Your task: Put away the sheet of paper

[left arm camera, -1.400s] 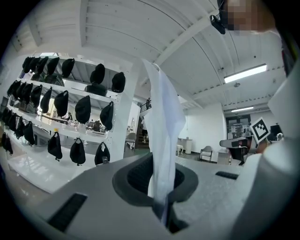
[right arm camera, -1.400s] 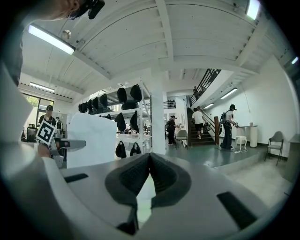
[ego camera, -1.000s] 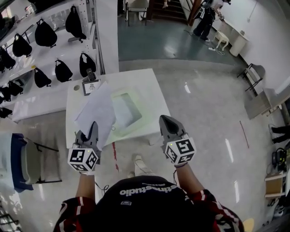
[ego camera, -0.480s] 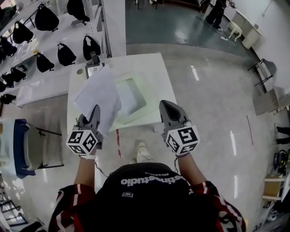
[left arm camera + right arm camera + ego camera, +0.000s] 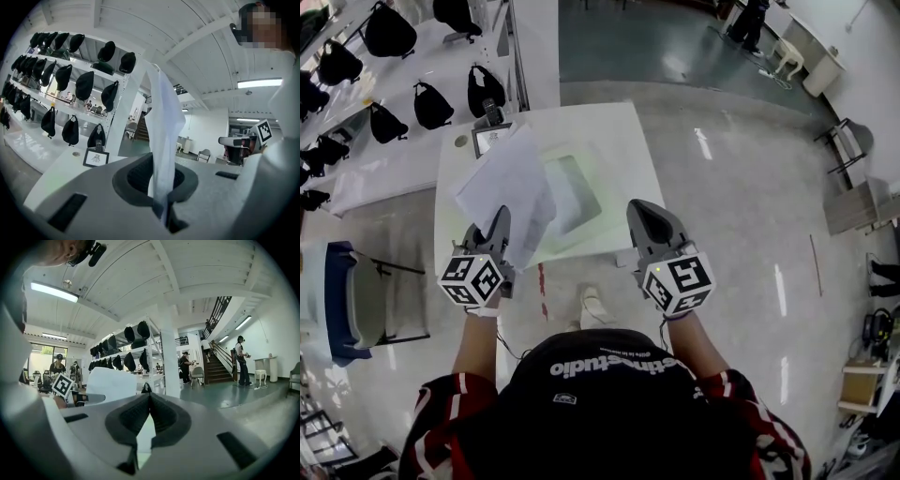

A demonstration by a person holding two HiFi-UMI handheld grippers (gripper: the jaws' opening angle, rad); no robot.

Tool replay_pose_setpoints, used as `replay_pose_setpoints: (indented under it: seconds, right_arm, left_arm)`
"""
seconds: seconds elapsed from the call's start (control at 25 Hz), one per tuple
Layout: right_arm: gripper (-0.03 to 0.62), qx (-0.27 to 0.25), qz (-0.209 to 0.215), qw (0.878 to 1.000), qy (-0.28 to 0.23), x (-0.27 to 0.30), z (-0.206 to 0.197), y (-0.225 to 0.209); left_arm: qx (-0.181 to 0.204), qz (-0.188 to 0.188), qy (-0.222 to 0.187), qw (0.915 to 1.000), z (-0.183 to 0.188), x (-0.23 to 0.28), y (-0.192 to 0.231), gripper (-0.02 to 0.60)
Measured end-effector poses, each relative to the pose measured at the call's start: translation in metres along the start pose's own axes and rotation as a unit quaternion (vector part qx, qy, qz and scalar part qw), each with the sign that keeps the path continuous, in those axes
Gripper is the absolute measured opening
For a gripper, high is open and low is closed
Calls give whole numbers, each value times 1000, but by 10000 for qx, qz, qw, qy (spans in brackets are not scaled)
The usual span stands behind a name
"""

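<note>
The white sheet of paper (image 5: 508, 190) hangs in the air over the left part of the white table (image 5: 609, 141). My left gripper (image 5: 499, 225) is shut on its near edge. In the left gripper view the paper (image 5: 164, 112) rises upright out of the closed jaws of that gripper (image 5: 158, 190). A pale green transparent sleeve (image 5: 575, 194) lies flat on the table beside the sheet. My right gripper (image 5: 639, 210) hovers at the table's near right edge, shut with nothing in it (image 5: 150, 395). The right gripper view shows the paper (image 5: 111, 383) off to its left.
A small framed sign (image 5: 491, 139) and a dark upright object (image 5: 490, 112) stand at the table's far left corner. White shelves with black bags (image 5: 431, 98) run along the left. A blue chair (image 5: 349, 305) stands at the near left. My shoe (image 5: 592, 306) is by the table's front edge.
Both grippers have moved a little forward toward the table. The paper is still held in the left one and now lies further over the tabletop.
</note>
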State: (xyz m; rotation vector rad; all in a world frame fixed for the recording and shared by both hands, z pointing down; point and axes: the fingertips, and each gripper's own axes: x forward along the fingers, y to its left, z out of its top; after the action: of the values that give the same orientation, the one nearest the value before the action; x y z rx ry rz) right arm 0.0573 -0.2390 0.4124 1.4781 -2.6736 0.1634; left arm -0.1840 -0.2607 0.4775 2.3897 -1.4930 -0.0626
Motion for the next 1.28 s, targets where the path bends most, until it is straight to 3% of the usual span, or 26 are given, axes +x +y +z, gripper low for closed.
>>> replay_pose_setpoints:
  seconds: [0.32,0.56,0.68,1.28]
  right_arm:
    - [-2,8,-33,9999,104,8,-7,-6]
    - [-2,-17,12,9998,189,14,-10,-8]
    - [-2,8,-17,9997,228,17,-10,-13]
    - [-2,32,-120,9990,421,23,-24,-26]
  left_arm:
    - [-233,-58,284,9993,-31,28,18,6]
    - [-757,-96,606,9952,-71,45,41,5]
    - [-762,-121,790,9939,-87,53,47,6]
    - [-1082,339,1500,9822,-156,66,94,6]
